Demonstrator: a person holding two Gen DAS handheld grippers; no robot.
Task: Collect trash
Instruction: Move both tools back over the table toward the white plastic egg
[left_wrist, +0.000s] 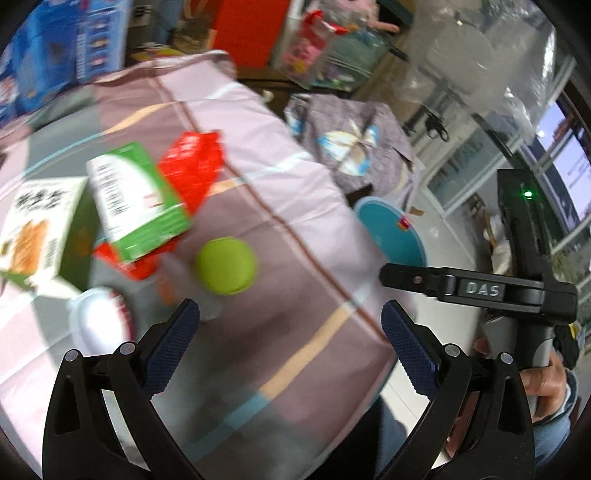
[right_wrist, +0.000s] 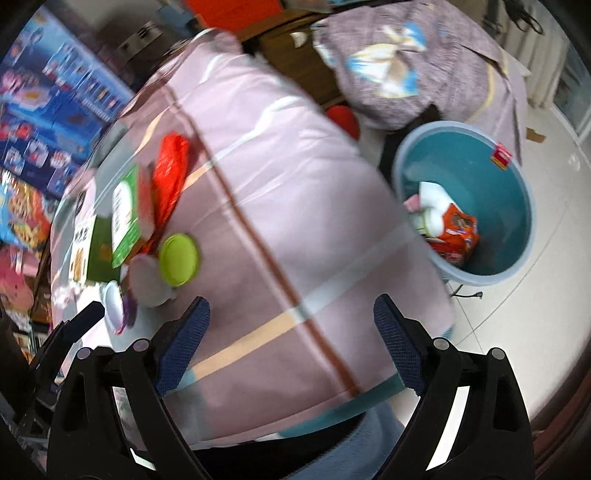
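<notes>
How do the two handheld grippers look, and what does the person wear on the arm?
Each gripper, left and right, has black plastic fingers with dark blue textured pads. The right one's black body shows "DAS" lettering and a green light. The sleeve is light blue.

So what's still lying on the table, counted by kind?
Boxes: 2
Red packet: 1
Lime-lidded cup: 1
White tub: 1
Total: 5, as far as the blur allows.
</notes>
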